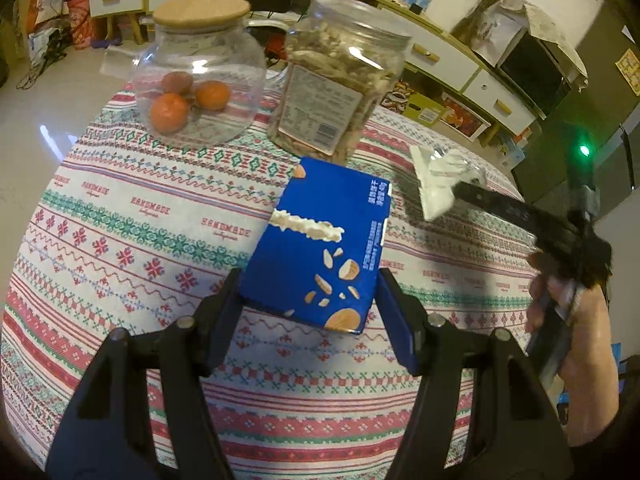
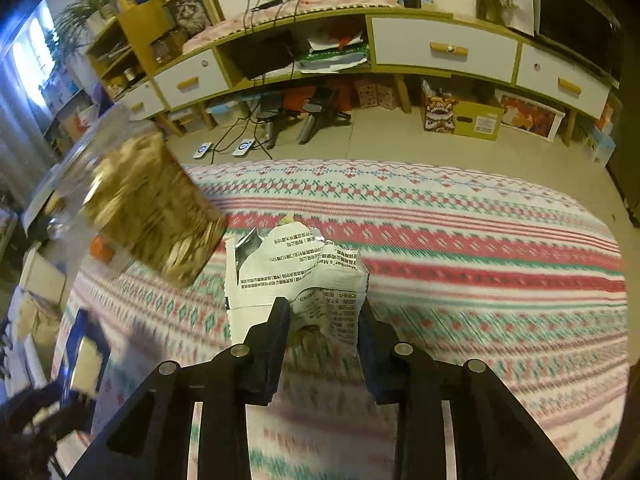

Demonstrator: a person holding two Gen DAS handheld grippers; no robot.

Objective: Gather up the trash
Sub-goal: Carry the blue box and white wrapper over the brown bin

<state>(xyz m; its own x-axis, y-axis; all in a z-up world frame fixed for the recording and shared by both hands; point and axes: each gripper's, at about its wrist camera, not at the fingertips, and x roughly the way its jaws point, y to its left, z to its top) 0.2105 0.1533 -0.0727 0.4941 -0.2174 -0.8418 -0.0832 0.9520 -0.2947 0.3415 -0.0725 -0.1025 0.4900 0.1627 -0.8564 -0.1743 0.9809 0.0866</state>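
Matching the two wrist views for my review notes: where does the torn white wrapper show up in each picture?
Left wrist view: white wrapper at right of centre, pinched at the tip of the right gripper, above the tablecloth.
Right wrist view: wrapper at centre, between that gripper's fingers.
Shared landmark: the snack jar, left of the wrapper in both.

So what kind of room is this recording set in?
Most likely a home living room: a low media cabinet with white drawers, a television on it, and a table under a patterned tablecloth holding snack jars.

Warm dim light, fisheye-warped, motion-blurred.
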